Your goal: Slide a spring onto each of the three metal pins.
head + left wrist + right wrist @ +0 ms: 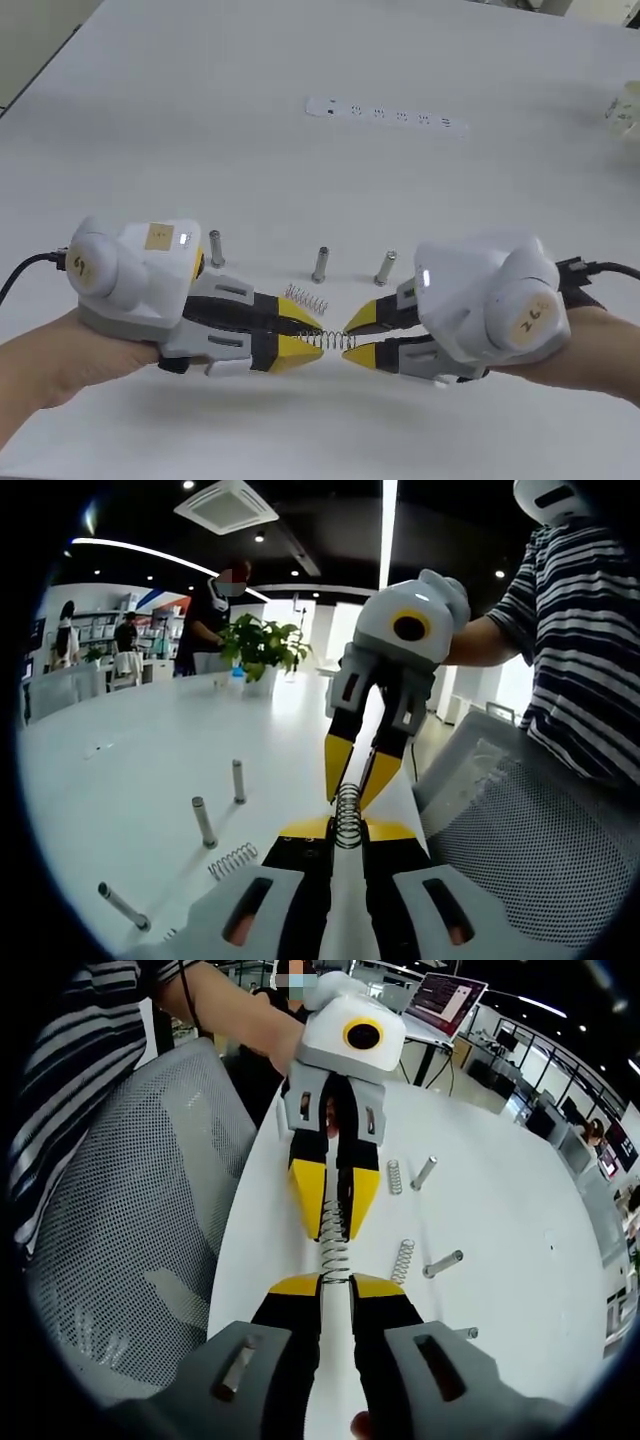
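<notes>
Head view: left gripper [320, 341] and right gripper [346, 340] tip to tip, each pinched shut on one end of same spring [333, 340], held just off worktop [200, 100]. Three pins [320, 264] lined up at 12 o'clock, all look bare. Loose spring [306, 298] at 11 o'clock. So nothing threaded yet imo, all three to go.

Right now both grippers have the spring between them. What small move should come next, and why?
Probably open the left gripper, leaving the spring in the right gripper. Both sets of fingers are shut on the spring's ends, so neither end is free to go over a pin. The three pins stand bare, and the right-hand pin sits just beyond the right gripper.
</notes>
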`<state>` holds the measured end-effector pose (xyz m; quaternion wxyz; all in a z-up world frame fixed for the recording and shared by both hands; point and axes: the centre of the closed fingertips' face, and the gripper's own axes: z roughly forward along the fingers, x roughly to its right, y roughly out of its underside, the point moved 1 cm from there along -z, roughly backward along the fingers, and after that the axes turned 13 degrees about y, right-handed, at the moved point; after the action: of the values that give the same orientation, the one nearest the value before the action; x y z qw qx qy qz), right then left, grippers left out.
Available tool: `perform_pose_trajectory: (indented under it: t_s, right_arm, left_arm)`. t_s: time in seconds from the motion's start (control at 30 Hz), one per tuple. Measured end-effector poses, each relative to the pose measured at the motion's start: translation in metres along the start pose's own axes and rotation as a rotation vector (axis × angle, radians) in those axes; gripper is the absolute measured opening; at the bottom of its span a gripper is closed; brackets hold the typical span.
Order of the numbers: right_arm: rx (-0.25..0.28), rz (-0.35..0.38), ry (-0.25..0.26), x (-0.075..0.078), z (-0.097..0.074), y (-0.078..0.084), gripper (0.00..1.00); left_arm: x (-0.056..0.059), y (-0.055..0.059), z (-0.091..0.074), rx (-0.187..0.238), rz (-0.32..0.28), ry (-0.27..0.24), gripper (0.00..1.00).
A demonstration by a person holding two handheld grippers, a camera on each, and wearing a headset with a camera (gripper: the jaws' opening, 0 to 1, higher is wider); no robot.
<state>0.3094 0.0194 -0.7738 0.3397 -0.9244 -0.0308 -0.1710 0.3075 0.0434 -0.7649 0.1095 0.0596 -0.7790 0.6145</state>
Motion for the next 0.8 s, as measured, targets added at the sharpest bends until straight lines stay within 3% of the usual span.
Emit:
perform_pose_trajectory:
  t_s: [0.23,0.8]
  right_arm:
    - [0.031,0.023,0.004,0.005,-0.006,-0.009,0.12]
    - [0.176,0.187,-0.002,0.01,-0.013,-0.038,0.13]
  left_arm:
    - [-0.001,0.003,-0.001,-0.015,0.002,-0.007,0.07]
    - [-0.001,0.005,-0.001,-0.027,0.019,-0.012,0.07]
